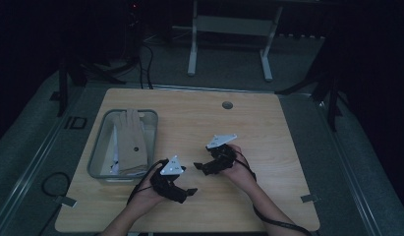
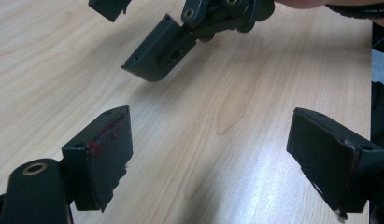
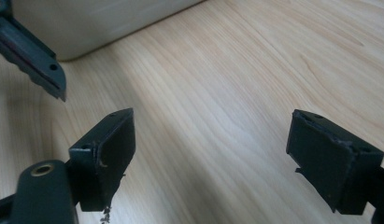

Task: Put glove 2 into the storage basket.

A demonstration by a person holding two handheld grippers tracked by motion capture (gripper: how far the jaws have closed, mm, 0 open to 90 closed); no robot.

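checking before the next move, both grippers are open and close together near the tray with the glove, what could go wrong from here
1. The left gripper and right gripper face each other with only a small gap; their jaws could knock together.
2. The tray wall sits just left of them, so a sideways swing might hit it.
3. The glove lies flat and limp, so open jaws may pinch only a thin fold.

One wooden desk (image 1: 268, 147) stands in the room. On it sits one clear bin (image 1: 99, 147), and in the bin lies one pale glove (image 1: 130, 135), with some white items beneath it that I cannot count. Two hands work over the desk, each carrying a gripper: one left gripper (image 1: 189, 191) and one right gripper (image 1: 198, 166). One round hole (image 1: 227, 105) marks the desk's far edge.
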